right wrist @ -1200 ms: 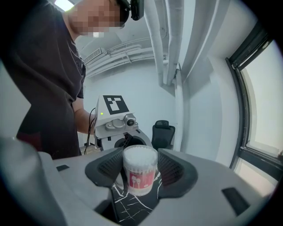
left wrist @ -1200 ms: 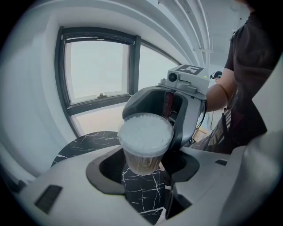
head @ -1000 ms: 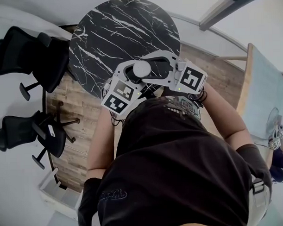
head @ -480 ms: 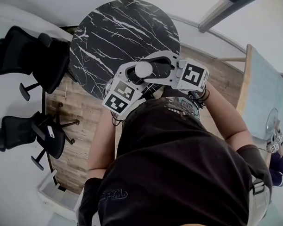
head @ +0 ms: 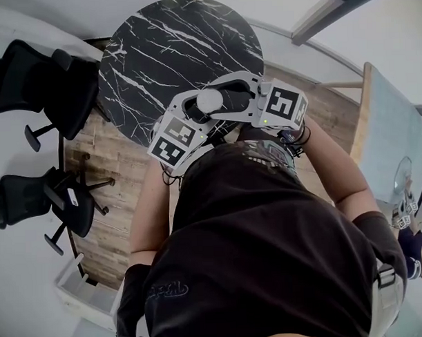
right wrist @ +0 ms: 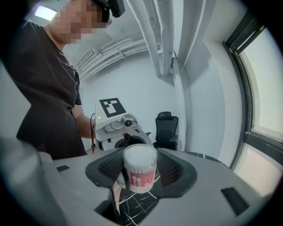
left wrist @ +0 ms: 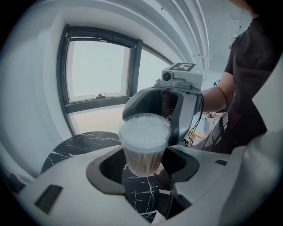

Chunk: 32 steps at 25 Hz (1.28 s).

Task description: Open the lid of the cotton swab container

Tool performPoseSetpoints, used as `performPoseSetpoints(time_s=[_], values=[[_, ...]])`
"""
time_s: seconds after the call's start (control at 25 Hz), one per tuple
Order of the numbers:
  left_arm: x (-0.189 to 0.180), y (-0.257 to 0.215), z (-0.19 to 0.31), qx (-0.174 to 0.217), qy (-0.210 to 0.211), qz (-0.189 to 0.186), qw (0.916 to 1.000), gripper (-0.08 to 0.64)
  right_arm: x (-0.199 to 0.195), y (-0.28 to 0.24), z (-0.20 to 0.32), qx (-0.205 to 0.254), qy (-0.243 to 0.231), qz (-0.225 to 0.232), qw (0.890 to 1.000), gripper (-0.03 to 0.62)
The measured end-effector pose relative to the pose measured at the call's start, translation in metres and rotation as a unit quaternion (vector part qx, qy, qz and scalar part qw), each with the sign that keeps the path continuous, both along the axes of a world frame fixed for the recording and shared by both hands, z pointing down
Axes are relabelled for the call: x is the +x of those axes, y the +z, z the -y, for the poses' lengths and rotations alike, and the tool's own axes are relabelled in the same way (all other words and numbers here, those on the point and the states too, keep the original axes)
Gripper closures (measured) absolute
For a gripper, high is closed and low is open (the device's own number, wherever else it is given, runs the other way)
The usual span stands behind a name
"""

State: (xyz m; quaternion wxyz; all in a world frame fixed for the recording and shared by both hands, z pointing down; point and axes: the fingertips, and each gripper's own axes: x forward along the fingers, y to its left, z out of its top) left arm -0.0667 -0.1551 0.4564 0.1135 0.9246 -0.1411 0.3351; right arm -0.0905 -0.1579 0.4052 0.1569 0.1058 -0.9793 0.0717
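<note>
A clear cotton swab container point(head: 210, 101) with a frosted white lid and a red label is held in the air over the near edge of a round black marble table point(head: 172, 48). Both grippers meet on it from opposite sides. My left gripper point(left wrist: 143, 165) has its black pads against the lower body of the container point(left wrist: 143, 141), so it is shut on it. From the other side, my right gripper point(right wrist: 140, 176) holds its ribbed pads against the upper half of the container point(right wrist: 140, 170), just under the lid. The lid sits on top, closed.
Two black office chairs point(head: 45, 80) point(head: 39, 198) stand at the left on the wooden floor. A light wooden table point(head: 386, 130) is at the right. A large window point(left wrist: 97, 70) lies beyond the marble table. The person's torso fills the lower head view.
The right gripper has rolled slightly around the container. Both grippers and the container stay in the same place, and the lid remains on.
</note>
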Motion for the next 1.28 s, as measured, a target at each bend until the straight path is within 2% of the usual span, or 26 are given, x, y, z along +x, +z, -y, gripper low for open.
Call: performPoseSetpoints(time_s=[0.12, 0.32, 0.56, 0.92, 1.16, 1.28], values=[[-0.001, 0.001, 0.001, -0.002, -0.002, 0.000, 1.0000, 0.299, -0.002, -0.001, 0.001, -0.007, -0.004, 0.004, 1.000, 0.345], [-0.004, 0.002, 0.004, 0.021, 0.005, 0.020, 0.9996, 0.305, -0.003, -0.002, 0.000, -0.036, -0.006, 0.016, 0.999, 0.348], [-0.002, 0.007, -0.001, 0.012, 0.009, 0.021, 0.9997, 0.304, -0.001, 0.002, -0.002, -0.051, -0.014, 0.009, 0.999, 0.346], [-0.001, 0.005, -0.008, 0.006, 0.020, 0.014, 0.9997, 0.304, -0.002, -0.011, -0.004, -0.013, -0.010, 0.009, 1.000, 0.341], [-0.001, 0.009, -0.017, 0.002, 0.035, 0.022, 0.9991, 0.302, -0.003, -0.035, 0.002, 0.003, 0.006, 0.043, 0.999, 0.342], [0.002, 0.011, -0.025, 0.000, 0.046, 0.021, 0.9987, 0.302, -0.001, -0.041, 0.008, 0.015, 0.011, 0.046, 0.999, 0.342]])
